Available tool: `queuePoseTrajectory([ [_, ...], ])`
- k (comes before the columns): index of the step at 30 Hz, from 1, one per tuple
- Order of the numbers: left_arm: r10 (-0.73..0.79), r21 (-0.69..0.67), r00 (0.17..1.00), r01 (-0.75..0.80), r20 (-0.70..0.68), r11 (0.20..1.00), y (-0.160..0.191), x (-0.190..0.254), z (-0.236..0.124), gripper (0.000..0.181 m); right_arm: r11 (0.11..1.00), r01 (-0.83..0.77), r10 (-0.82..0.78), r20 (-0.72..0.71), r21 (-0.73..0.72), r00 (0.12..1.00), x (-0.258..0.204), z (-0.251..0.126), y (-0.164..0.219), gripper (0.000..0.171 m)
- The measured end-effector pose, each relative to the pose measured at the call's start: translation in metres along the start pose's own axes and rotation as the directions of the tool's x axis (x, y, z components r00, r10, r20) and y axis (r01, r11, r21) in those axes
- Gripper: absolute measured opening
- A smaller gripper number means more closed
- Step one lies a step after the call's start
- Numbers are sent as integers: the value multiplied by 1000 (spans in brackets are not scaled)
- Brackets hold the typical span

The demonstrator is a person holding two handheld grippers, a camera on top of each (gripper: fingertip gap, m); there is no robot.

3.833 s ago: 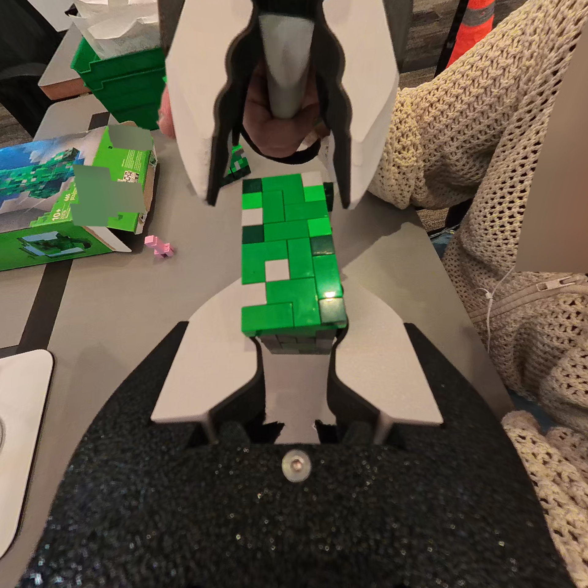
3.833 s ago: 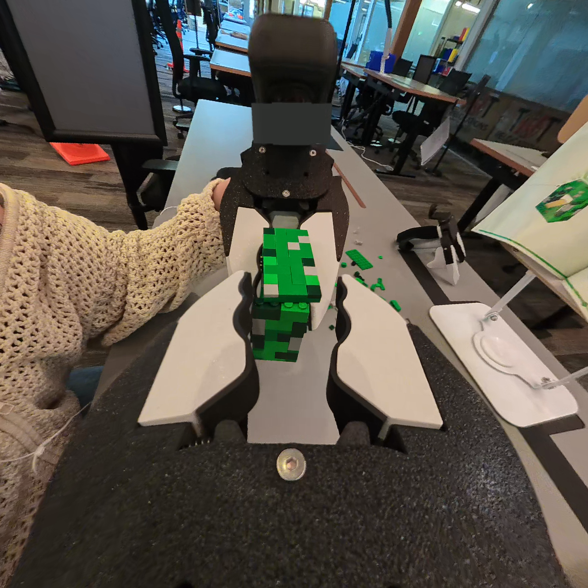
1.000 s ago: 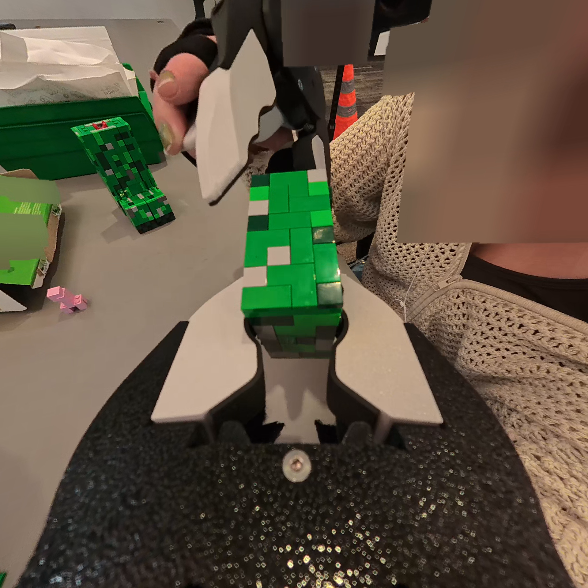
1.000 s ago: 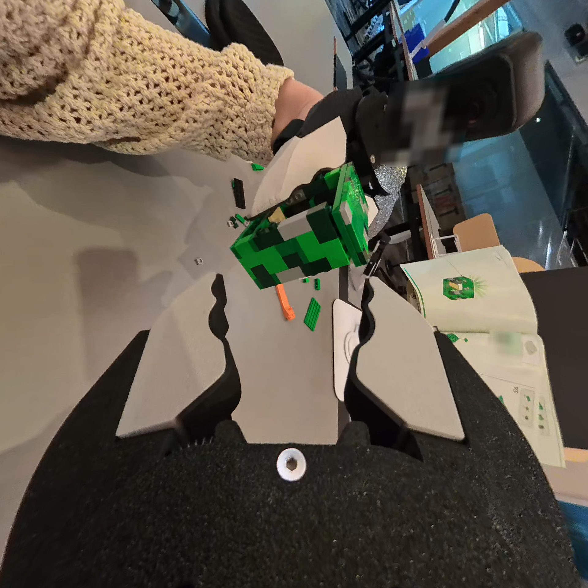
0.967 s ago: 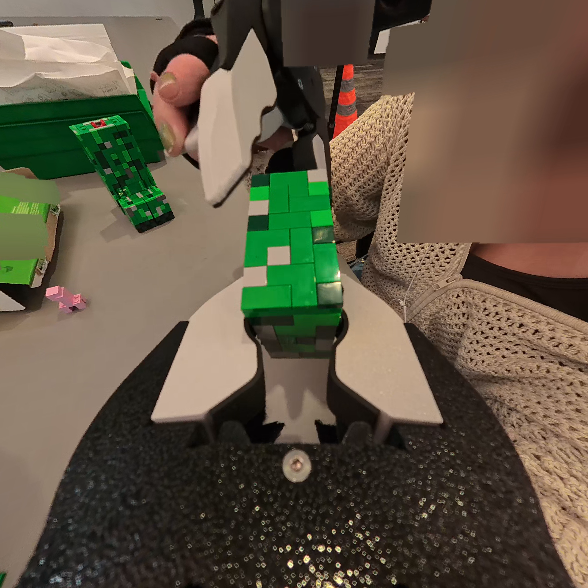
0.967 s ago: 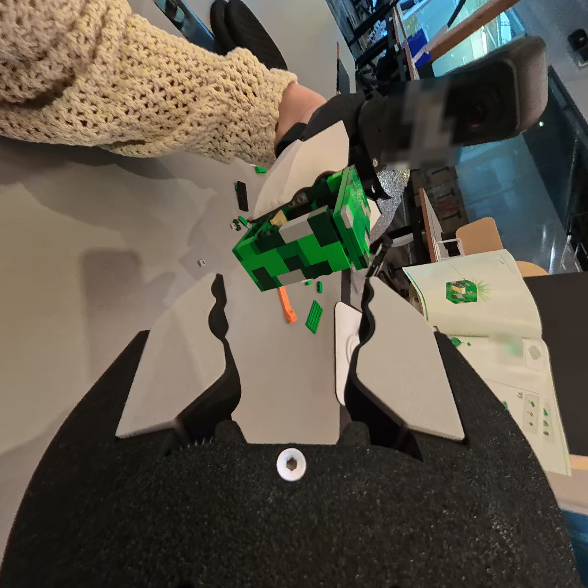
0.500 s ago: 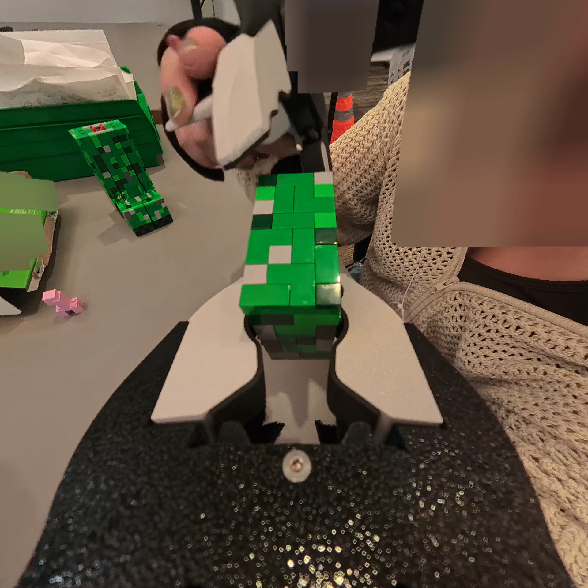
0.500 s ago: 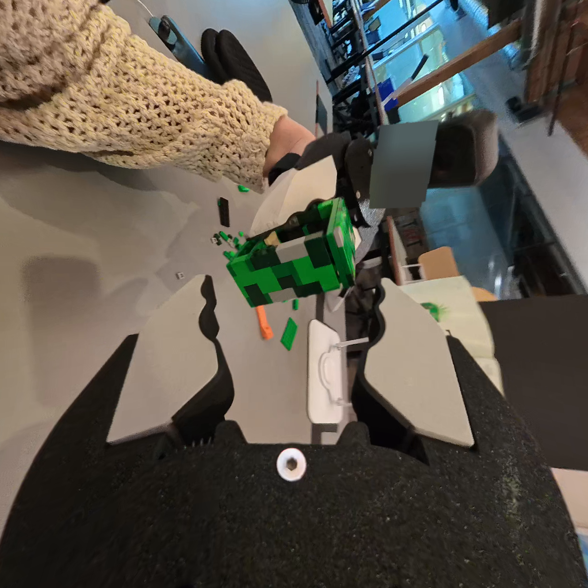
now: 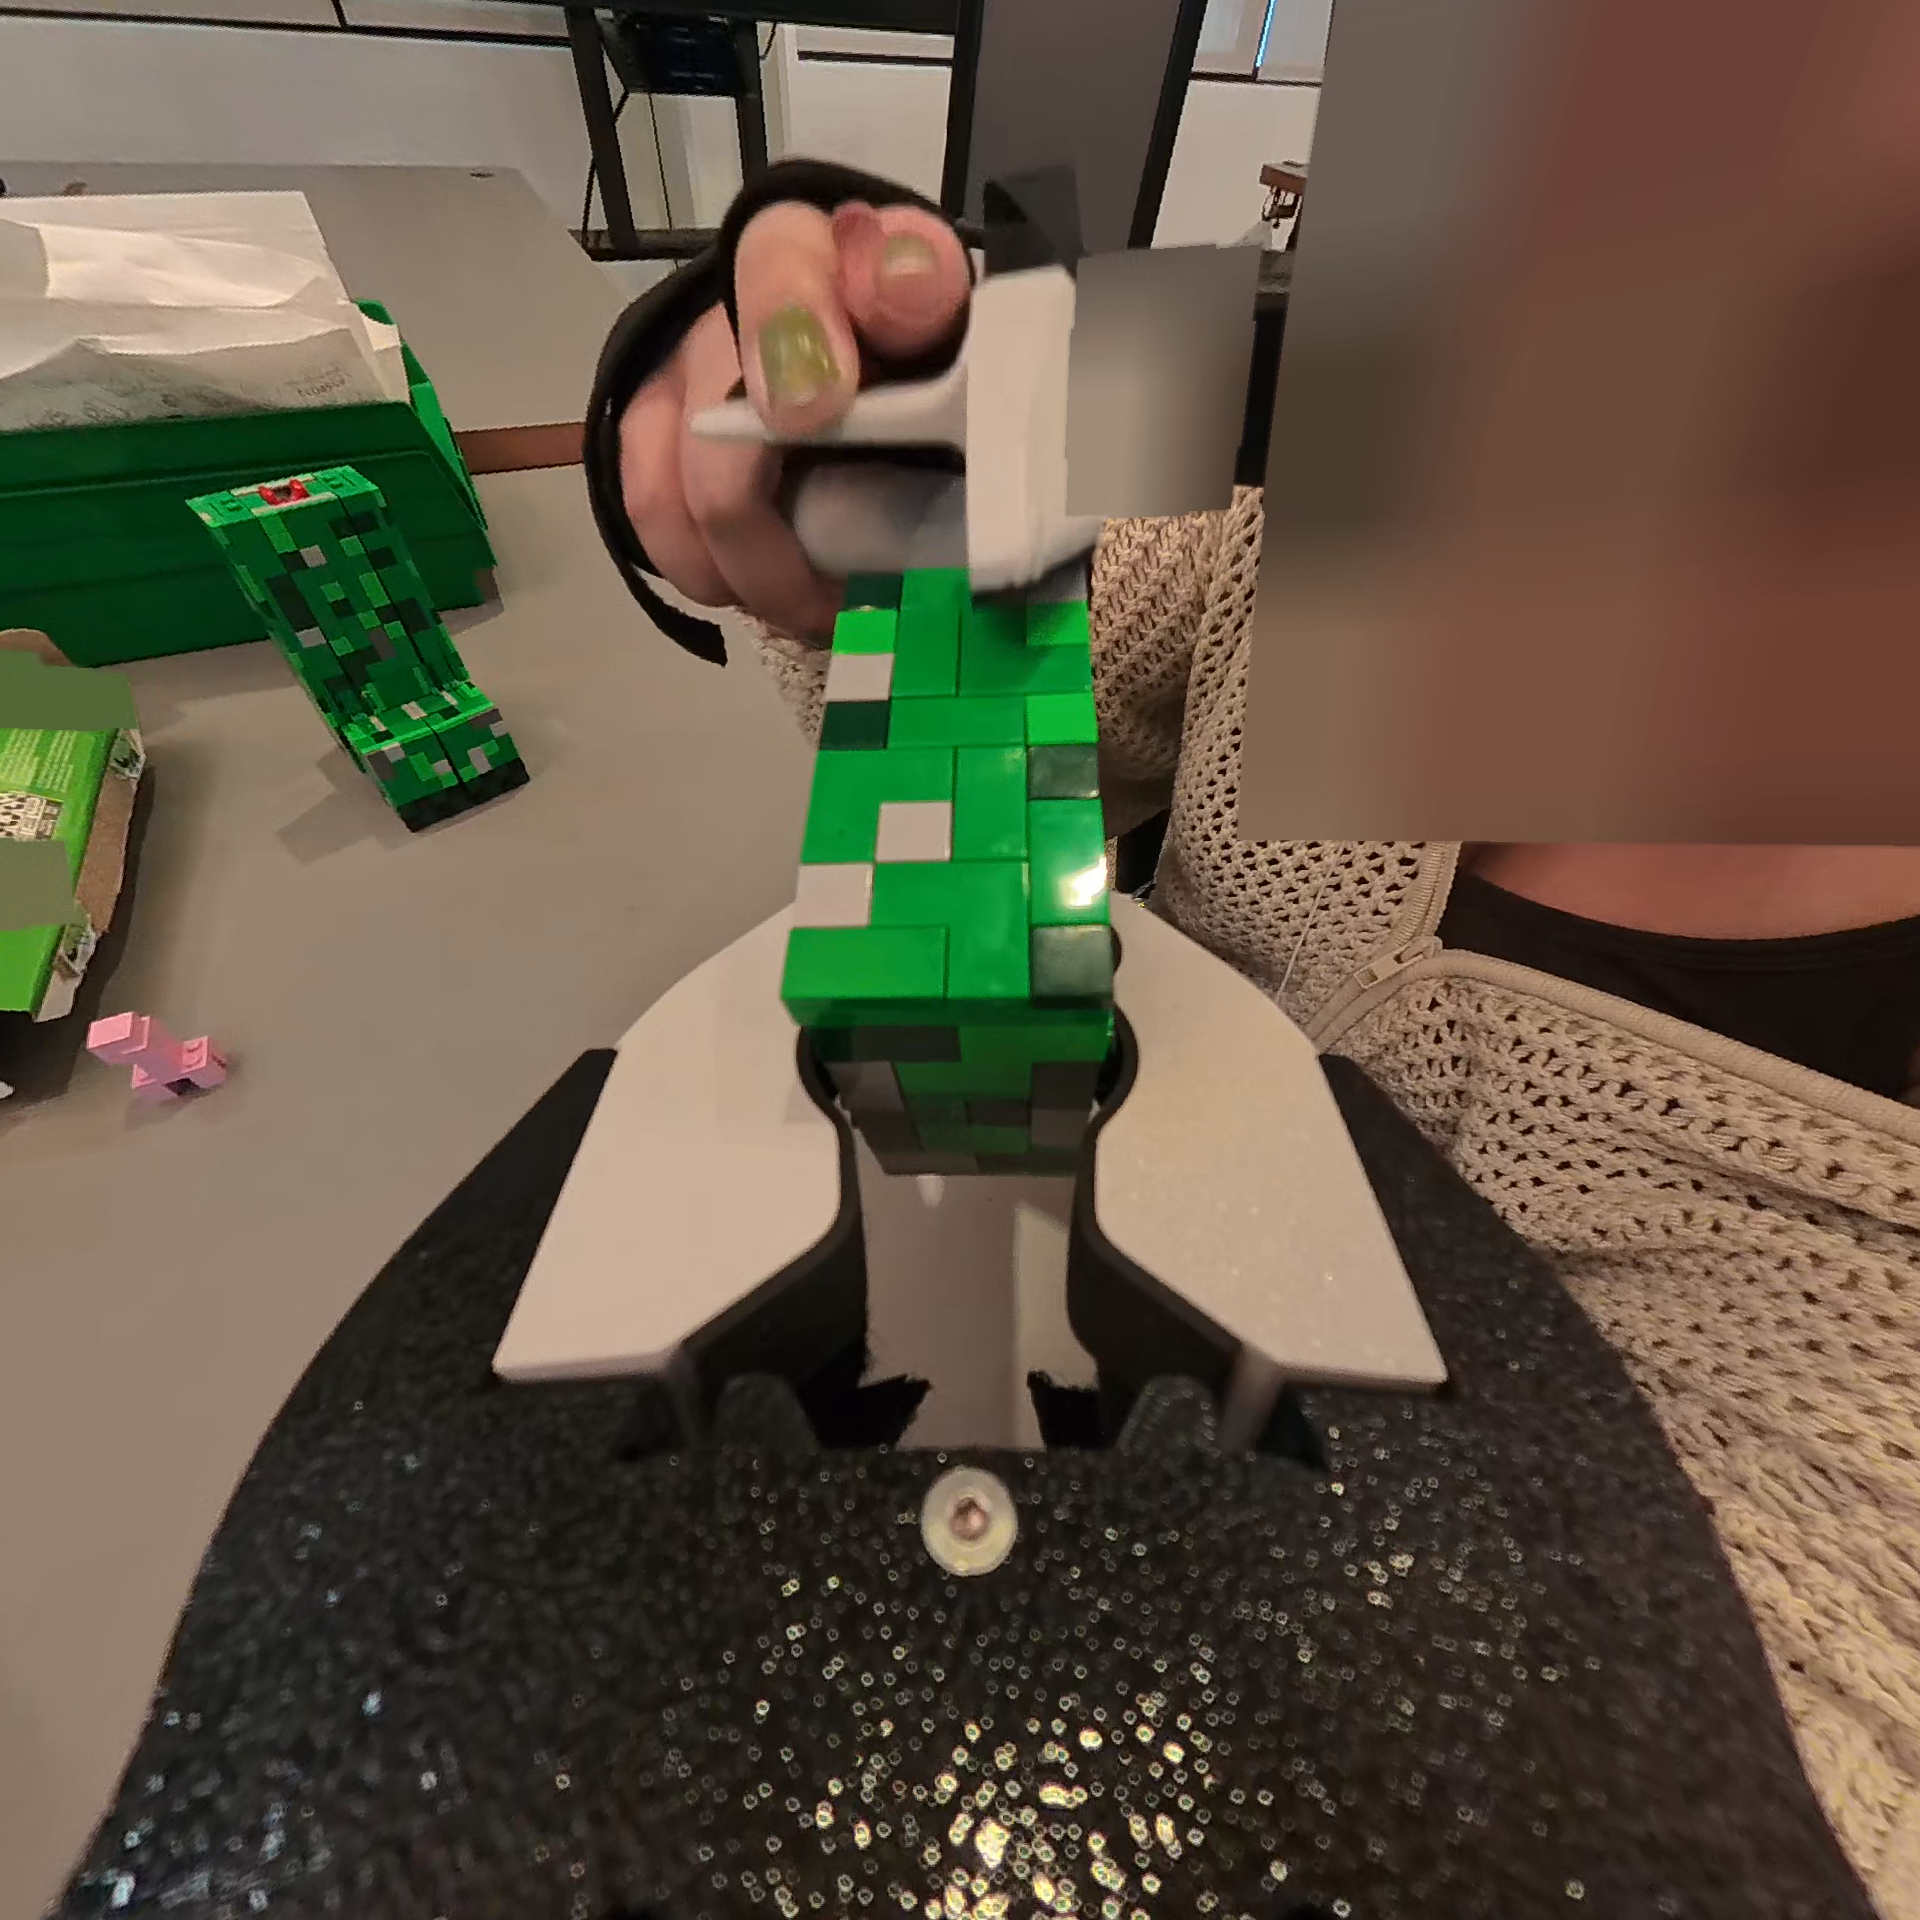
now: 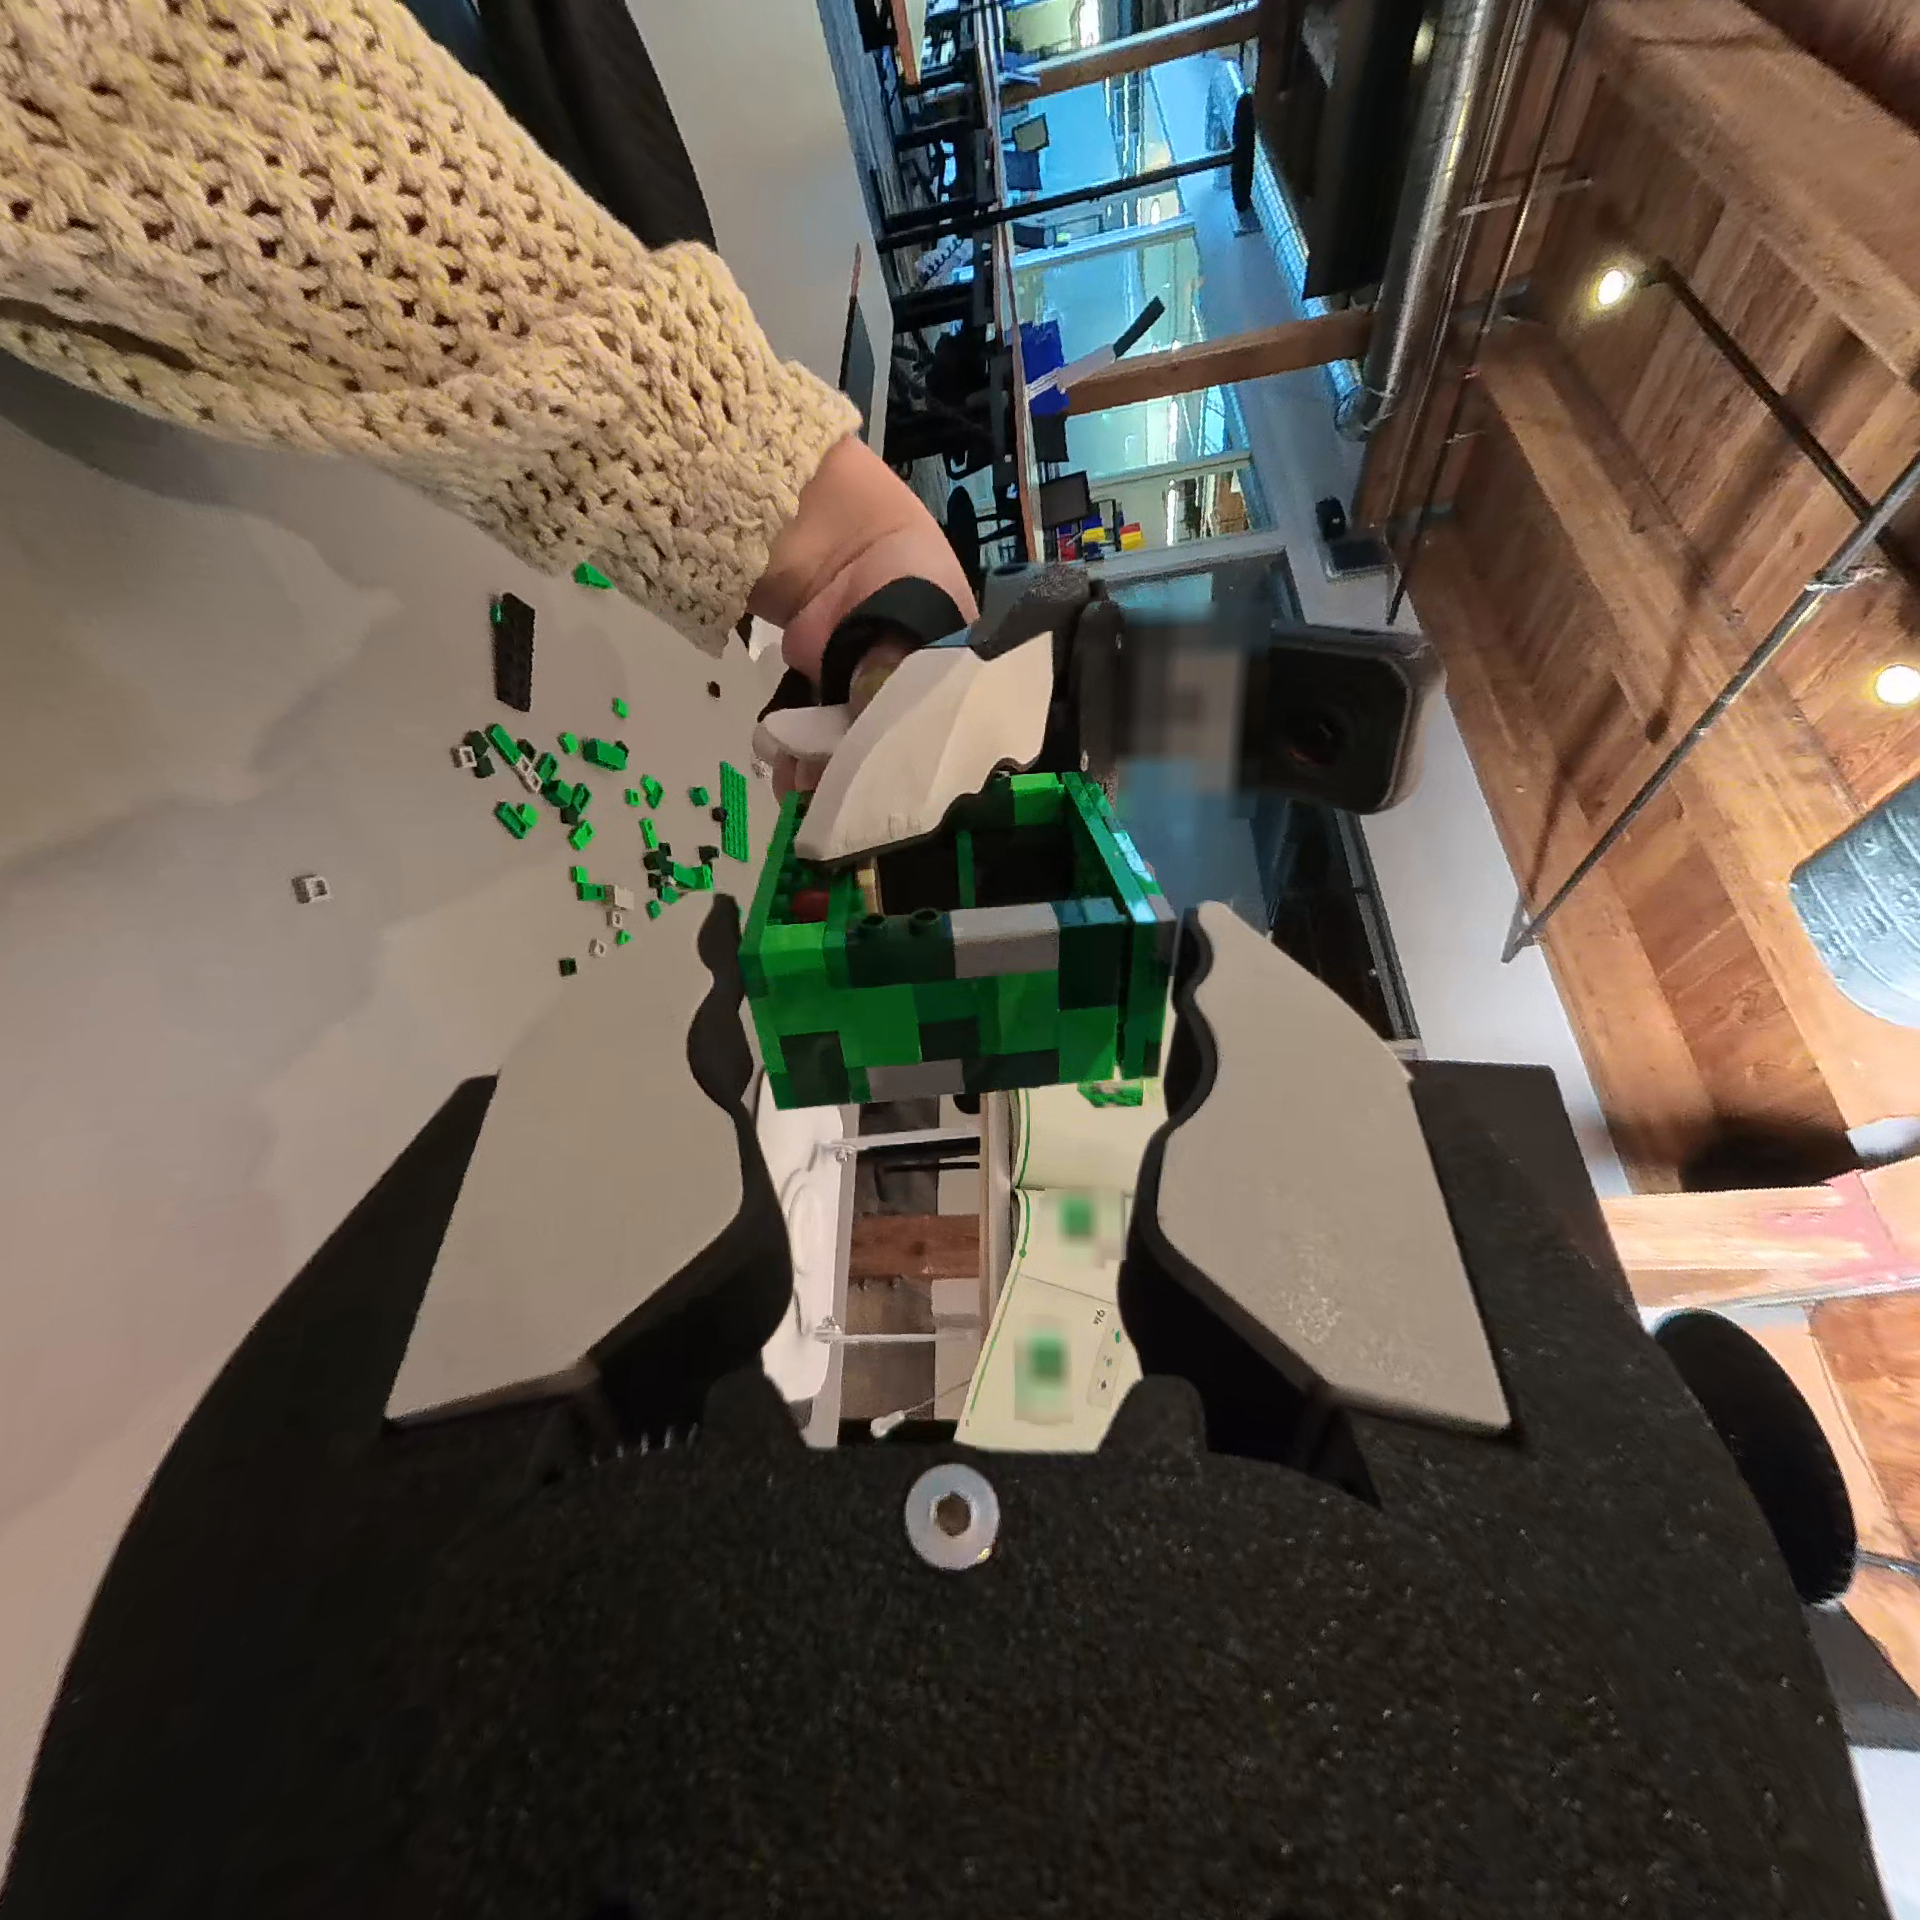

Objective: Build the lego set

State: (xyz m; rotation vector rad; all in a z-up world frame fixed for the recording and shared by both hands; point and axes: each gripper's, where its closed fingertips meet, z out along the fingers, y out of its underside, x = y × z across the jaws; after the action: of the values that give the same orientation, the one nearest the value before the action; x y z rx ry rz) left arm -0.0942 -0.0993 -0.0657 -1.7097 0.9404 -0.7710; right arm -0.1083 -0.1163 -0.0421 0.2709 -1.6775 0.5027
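We are clamping the hollow green-and-grey brick cube (image 9: pixel 951 883) in the left gripper (image 9: pixel 961 1049), raised above the grey table (image 9: pixel 343 1039). The right gripper (image 10: pixel 961 1023) is spread wide, empty, straddling the cube's far end. We judge it should close squarely on flat walls, avoiding squeezing the open top.

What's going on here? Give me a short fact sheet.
Held piece: green block cube, open on one side
Left gripper: shut on the cube
Right gripper: open, fingers either side of the cube
On table: headless green block figure, pink block pig, loose green bricks
Nearby: open instruction booklet
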Motion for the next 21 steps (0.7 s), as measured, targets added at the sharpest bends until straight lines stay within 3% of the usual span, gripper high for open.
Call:
queuePoseTrajectory([
  [13, -8, 9, 1000, 8, 30, 1000, 0, -5, -3, 43, 999, 30, -31, -32, -29, 999, 4, 0, 5, 74],
  [21, -10, -33, 1000, 10, 25, 999, 5, -4, 2, 44, 1000, 15, -14, 27, -13, 1000, -2, -2, 5, 76],
])
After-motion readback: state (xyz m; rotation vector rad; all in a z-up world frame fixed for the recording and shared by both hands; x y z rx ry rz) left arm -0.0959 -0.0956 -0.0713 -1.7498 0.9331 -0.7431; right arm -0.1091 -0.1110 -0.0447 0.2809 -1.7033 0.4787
